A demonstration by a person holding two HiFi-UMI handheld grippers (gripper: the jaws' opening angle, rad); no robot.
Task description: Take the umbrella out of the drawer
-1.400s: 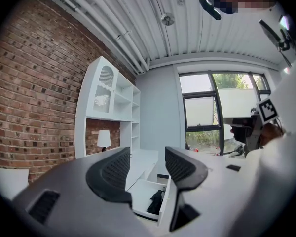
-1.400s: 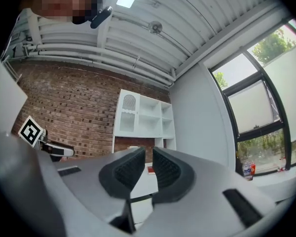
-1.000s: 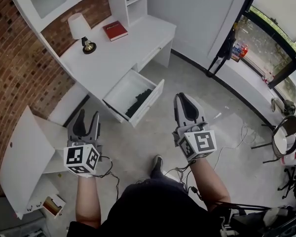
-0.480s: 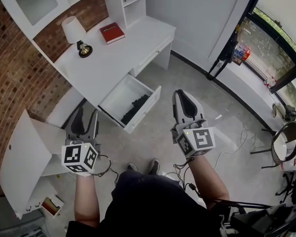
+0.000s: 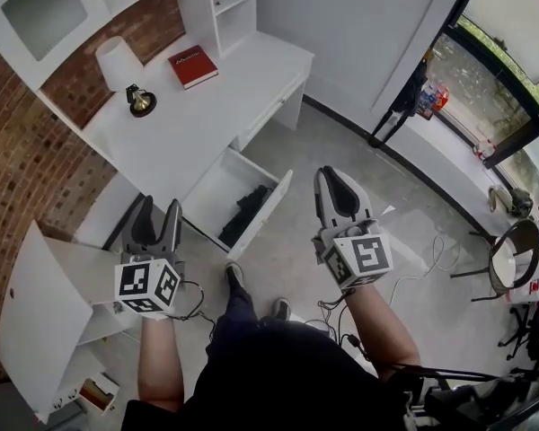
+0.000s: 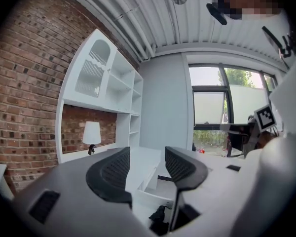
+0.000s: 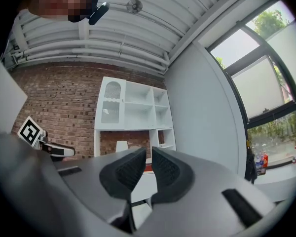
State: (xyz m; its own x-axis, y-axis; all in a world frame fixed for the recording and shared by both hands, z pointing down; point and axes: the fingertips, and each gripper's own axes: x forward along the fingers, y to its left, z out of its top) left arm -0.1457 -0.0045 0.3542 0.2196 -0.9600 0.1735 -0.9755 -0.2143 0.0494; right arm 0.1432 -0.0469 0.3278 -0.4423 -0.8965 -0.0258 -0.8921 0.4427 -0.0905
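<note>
Two grippers, both empty: left gripper (image 5: 160, 212) jaws well apart, right gripper (image 5: 339, 182) jaws almost touching. At frame centre, one open drawer (image 5: 269, 206) holds one black umbrella (image 5: 243, 214). One lamp (image 5: 117, 63) and one book (image 5: 192, 65) sit upper left. Only the head view shows the umbrella plainly; the gripper views show the ceiling (image 7: 138, 26).

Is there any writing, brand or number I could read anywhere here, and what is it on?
Red book on the desk: pale title on the cover, too small to read.
Marker cubes: black-and-white square patterns, no words.
Bottles: labels too blurred to read.
Nothing here is legible.
</note>
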